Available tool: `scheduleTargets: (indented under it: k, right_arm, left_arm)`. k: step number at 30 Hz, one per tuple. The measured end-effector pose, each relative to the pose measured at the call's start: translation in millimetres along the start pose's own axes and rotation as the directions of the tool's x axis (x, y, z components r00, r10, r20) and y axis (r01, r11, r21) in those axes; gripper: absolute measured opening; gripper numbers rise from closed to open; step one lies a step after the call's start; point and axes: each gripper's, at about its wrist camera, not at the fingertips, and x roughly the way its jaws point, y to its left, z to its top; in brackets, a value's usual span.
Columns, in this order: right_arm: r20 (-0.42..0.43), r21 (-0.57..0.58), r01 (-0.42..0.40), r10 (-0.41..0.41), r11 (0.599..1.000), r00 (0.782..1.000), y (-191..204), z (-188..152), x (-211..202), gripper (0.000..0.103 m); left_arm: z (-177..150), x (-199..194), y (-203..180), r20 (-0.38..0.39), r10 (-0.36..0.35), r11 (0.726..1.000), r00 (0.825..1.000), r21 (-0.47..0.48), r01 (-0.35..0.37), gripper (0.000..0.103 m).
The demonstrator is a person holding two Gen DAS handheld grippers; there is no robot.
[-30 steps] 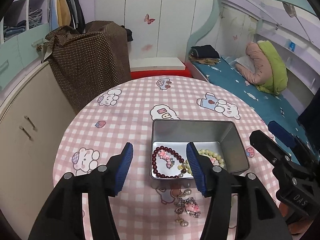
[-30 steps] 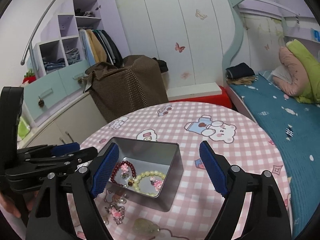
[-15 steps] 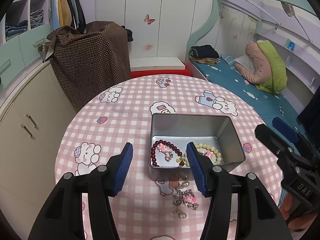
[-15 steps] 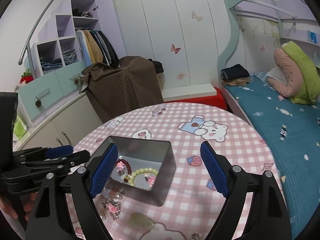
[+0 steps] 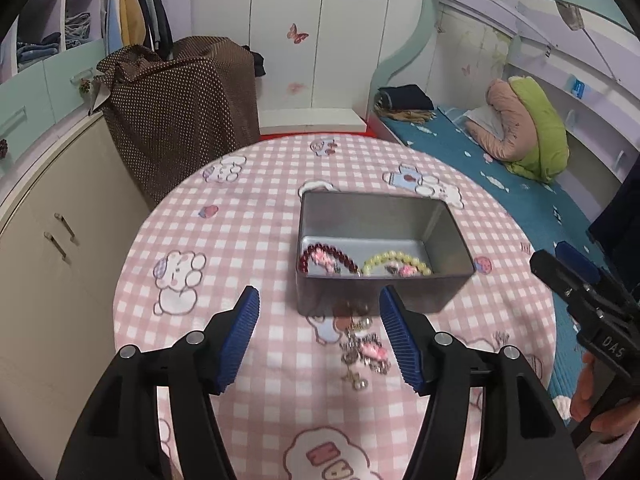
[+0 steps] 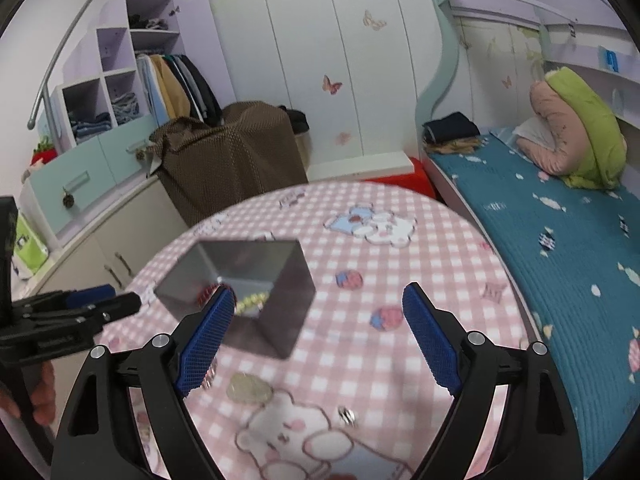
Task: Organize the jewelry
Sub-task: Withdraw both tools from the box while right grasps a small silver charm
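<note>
A grey metal tin (image 5: 372, 216) stands on the pink checked round table (image 5: 248, 240). Inside lie a dark red bead bracelet (image 5: 326, 258) and a pale yellow bead bracelet (image 5: 396, 262). A pink charm piece with pearls (image 5: 364, 350) lies on the cloth in front of the tin. My left gripper (image 5: 320, 312) is open and empty, just short of the charm piece. My right gripper (image 6: 318, 308) is open and empty, above the table to the right of the tin (image 6: 240, 280). A pale green stone (image 6: 248, 390) and a small silver piece (image 6: 346, 416) lie on the cloth below it.
A brown dotted covered object (image 5: 176, 120) stands behind the table. A low cabinet (image 5: 52, 232) is at the left. A bed with a teal cover (image 6: 560, 240) runs along the right. The right gripper shows at the right edge of the left wrist view (image 5: 580, 304).
Both grippers have pulled back and up from the tin, which now sits farther away in both views. More of the cloth and loose pieces show in front. Both stay open.
</note>
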Motion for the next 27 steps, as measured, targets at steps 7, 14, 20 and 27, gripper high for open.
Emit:
scheduleTargets:
  k: [7, 14, 20, 27]
  right_arm:
    - [-0.118, 0.012, 0.033, -0.032, 0.999, 0.993, -5.5, -41.9, 14.7, 0.084]
    - [-0.149, -0.023, 0.033, -0.036, 0.999, 0.988, -2.1, -71.8, 22.7, 0.083]
    - [-0.157, -0.081, 0.039, -0.051, 0.996, 0.986, 3.0, -78.7, 29.3, 0.067]
    - [-0.142, -0.075, 0.049, -0.059, 0.996, 0.988, -9.7, -75.9, 28.2, 0.019]
  left_arm:
    - [-18.5, 9.0, -10.1, -0.063, -0.036, 0.999, 0.997, 0.012, 0.036, 0.062]
    - [-34.3, 22.3, -32.8, -0.130, -0.072, 0.996, 0.989, 0.038, 0.077, 0.062]
    - [-37.8, 28.8, -46.1, -0.157, -0.092, 0.993, 0.983, 0.055, 0.102, 0.062]
    - [-34.1, 36.0, -60.7, -0.169, -0.109, 0.990, 0.979, 0.074, 0.123, 0.062]
